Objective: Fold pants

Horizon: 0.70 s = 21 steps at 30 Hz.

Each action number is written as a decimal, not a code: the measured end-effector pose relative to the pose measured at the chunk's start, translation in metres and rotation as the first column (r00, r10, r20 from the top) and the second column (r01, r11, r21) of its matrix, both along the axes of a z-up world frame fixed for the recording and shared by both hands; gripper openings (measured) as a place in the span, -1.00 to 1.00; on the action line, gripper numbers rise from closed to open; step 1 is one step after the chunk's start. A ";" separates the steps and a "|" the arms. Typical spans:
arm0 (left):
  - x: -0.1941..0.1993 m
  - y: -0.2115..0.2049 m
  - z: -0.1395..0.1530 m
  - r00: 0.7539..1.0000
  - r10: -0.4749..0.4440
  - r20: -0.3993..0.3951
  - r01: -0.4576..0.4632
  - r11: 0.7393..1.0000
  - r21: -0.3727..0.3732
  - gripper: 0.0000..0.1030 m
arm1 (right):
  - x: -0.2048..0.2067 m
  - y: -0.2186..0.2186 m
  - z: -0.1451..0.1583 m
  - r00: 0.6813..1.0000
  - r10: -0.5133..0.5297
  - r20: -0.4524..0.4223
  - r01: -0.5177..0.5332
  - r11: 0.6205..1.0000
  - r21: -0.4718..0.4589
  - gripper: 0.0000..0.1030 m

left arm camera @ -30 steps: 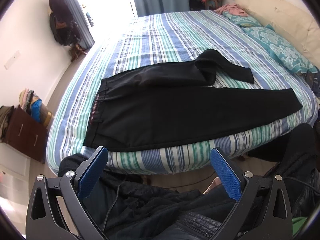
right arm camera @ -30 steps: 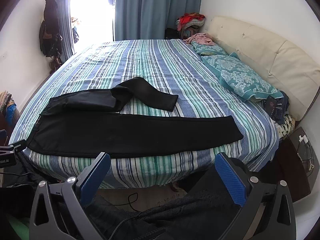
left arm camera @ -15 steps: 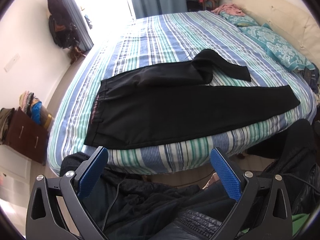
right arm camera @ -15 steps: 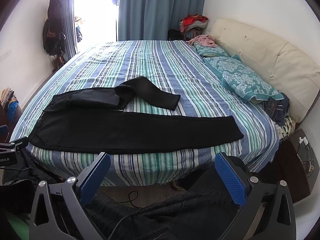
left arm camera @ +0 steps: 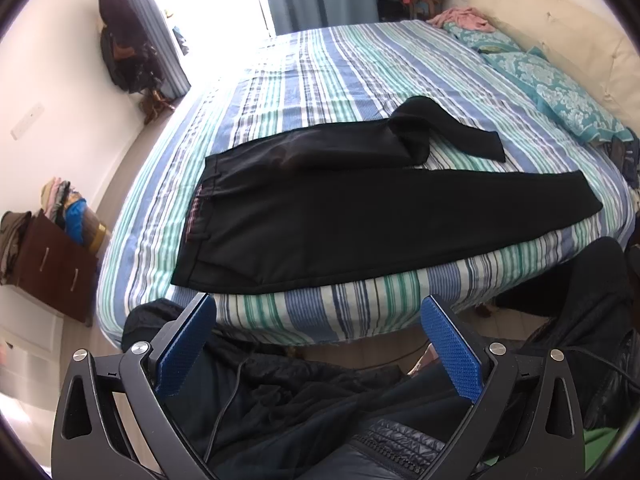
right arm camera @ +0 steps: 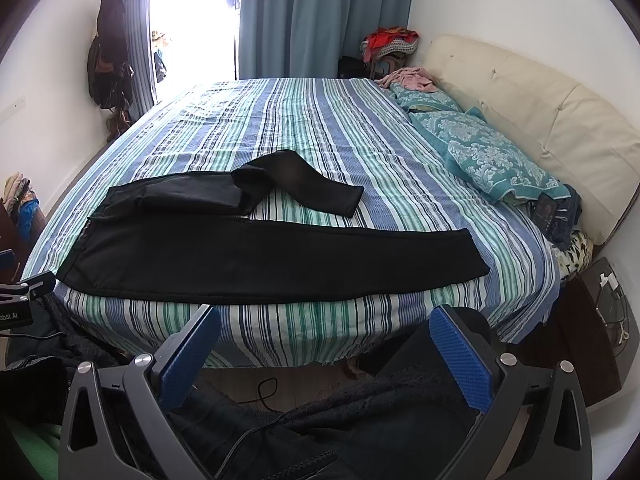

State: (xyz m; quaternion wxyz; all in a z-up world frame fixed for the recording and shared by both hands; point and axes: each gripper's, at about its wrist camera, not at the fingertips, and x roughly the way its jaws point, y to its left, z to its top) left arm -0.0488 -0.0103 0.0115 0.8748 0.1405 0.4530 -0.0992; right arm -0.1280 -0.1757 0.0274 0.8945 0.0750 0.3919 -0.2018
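Black pants (left arm camera: 360, 216) lie on the striped bed (left arm camera: 320, 72), waistband to the left. The near leg lies flat along the bed's front edge; the far leg is bunched and bent back on itself. They also show in the right wrist view (right arm camera: 260, 256). My left gripper (left arm camera: 318, 344) is open and empty, below the bed's front edge, short of the waist end. My right gripper (right arm camera: 326, 356) is open and empty, below the front edge near the middle of the near leg.
Teal pillows (right arm camera: 492, 156) and a cream headboard (right arm camera: 560, 112) lie at the right. A brown dresser (left arm camera: 52, 268) stands left of the bed, a dark nightstand (right arm camera: 592, 332) at the right. Dark clothing (left arm camera: 280, 400) lies under both grippers.
Both grippers have tilted or risen slightly, so the bed and pants sit a little lower in each view. The pants have not moved. Both grippers stay open.
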 end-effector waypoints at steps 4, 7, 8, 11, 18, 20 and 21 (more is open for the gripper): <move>0.000 0.000 -0.002 1.000 -0.004 -0.005 0.004 1.000 0.004 0.99 | 0.002 0.000 -0.001 1.000 0.001 -0.006 -0.001 1.000 0.004 1.00; 0.001 0.000 -0.003 1.000 -0.004 -0.008 0.004 1.000 0.006 0.99 | 0.003 0.000 -0.002 1.000 0.005 -0.012 -0.005 1.000 0.006 1.00; 0.001 0.001 -0.003 1.000 -0.003 -0.010 0.003 1.000 0.005 0.99 | 0.004 0.000 -0.003 1.000 0.006 -0.014 -0.005 1.000 0.007 1.00; 0.001 0.001 -0.004 1.000 -0.001 -0.014 0.001 1.000 0.006 0.99 | 0.005 0.001 -0.005 1.000 0.007 -0.019 -0.007 1.000 0.009 1.00; 0.002 0.000 -0.006 1.000 -0.004 -0.020 0.004 1.000 0.011 0.99 | 0.007 0.002 -0.005 1.000 0.008 -0.023 -0.008 1.000 0.009 1.00; 0.002 0.000 -0.006 1.000 -0.002 -0.019 0.002 1.000 0.014 0.99 | 0.007 0.002 -0.006 1.000 0.009 -0.023 -0.009 1.000 0.009 1.00; 0.002 0.000 -0.006 1.000 -0.002 -0.019 0.002 1.000 0.014 0.99 | 0.007 0.002 -0.006 1.000 0.010 -0.024 -0.009 1.000 0.009 1.00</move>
